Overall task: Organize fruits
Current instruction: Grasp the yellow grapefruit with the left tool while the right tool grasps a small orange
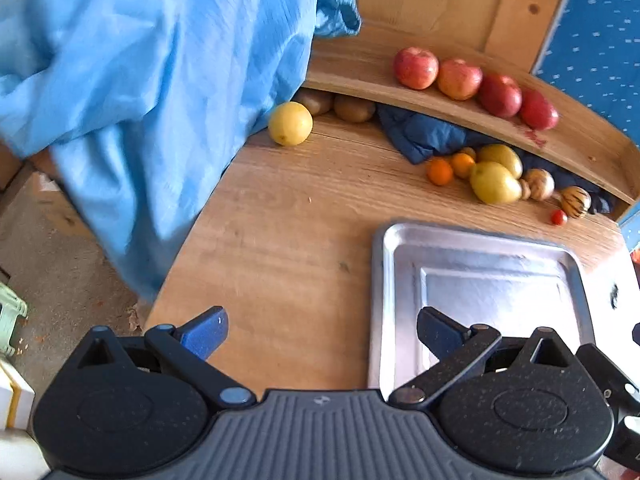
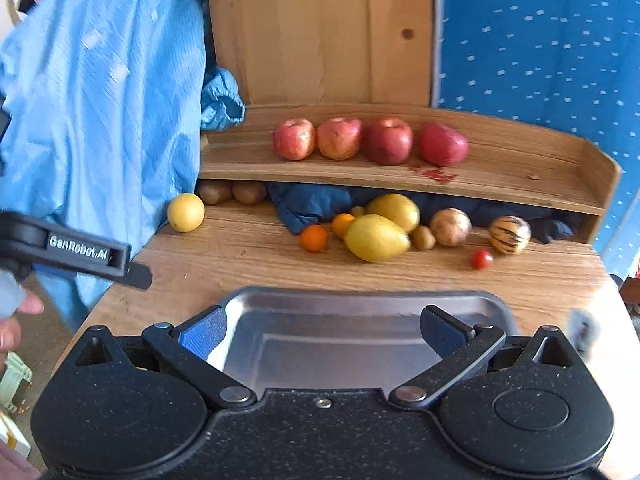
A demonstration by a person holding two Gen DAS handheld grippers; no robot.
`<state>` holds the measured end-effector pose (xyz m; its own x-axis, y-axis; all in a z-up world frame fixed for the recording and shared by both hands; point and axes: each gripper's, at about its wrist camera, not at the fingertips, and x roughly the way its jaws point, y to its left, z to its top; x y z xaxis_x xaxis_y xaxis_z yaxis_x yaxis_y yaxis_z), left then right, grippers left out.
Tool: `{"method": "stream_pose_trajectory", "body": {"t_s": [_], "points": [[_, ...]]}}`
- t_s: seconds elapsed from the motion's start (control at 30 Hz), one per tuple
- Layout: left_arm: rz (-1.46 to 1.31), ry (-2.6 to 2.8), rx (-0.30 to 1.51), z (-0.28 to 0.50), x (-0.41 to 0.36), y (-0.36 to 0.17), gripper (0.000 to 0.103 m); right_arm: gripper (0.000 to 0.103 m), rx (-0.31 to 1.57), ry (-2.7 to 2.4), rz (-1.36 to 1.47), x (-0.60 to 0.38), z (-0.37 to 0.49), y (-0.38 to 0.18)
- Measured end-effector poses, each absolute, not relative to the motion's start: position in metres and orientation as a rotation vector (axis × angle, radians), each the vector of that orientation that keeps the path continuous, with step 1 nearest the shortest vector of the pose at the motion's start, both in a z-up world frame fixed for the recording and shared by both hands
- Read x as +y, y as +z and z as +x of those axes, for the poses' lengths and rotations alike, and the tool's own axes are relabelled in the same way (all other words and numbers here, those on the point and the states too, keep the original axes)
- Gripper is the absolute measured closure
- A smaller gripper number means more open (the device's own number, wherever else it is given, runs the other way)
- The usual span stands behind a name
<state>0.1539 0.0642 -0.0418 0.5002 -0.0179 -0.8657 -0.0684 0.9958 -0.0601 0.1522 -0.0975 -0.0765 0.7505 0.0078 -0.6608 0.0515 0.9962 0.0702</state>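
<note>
I hold both grippers low at the near edge of a wooden table [image 2: 248, 256], each with its jaws spread wide and nothing between them. My right gripper [image 2: 324, 332] hangs over a bare metal tray [image 2: 360, 300]; I judge the tray is there to receive sorted fruit. My left gripper [image 1: 322, 334] sits to the left, one finger over bare wood and the other over the tray's left rim.

The fruit lies far from both sets of jaws. Four red apples [image 2: 370, 140] stand in a row on a raised wooden shelf [image 2: 520, 184] at the back, so they look already arranged. Below it, loose on the table beyond the tray, are two large yellow fruits [image 2: 376, 238] touching each other, two small oranges [image 2: 314, 238] just left of them, a striped fruit [image 2: 510, 235] and a cherry tomato [image 2: 482, 259] to the right. A lone yellow fruit [image 2: 185, 212] sits far left beside a hanging blue cloth [image 2: 100, 120].
</note>
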Motion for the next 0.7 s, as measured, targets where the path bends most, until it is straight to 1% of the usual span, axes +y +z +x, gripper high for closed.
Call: {"method": "stream_pose_trajectory", "body": {"t_s": [0.17,0.3,0.33,0.37,0.43,0.5,0.6,0.7], "points": [[-0.001,-0.048,1.014,0.216,0.084,-0.046,0.001,0.001,0.806,-0.007,-0.003,-0.06,0.192,-0.098],[0.085,-0.076,0.975,0.261,0.093,-0.062,0.001,0.001,0.825,0.058,0.005,-0.052,0.222,-0.106],[0.104,-0.09,0.987,0.273,0.092,-0.066,0.001,0.002,0.846,0.064,0.004,-0.052,0.232,-0.111],[0.119,-0.114,0.985,0.281,0.092,-0.069,0.001,0.007,0.867,0.062,0.003,-0.051,0.243,-0.116],[0.163,-0.156,0.942,0.292,0.088,-0.073,0.001,0.01,0.906,0.031,0.015,-0.052,0.26,-0.122],[0.219,-0.16,0.911,0.305,0.083,-0.079,0.001,0.01,0.908,0.015,0.056,-0.053,0.271,-0.125],[0.254,-0.154,0.935,0.325,0.081,-0.09,0.001,0.01,0.905,-0.013,0.123,-0.057,0.286,-0.13],[0.256,-0.156,0.943,0.338,0.081,-0.097,0.001,0.015,0.9,-0.047,0.171,-0.062,0.297,-0.136]]}}
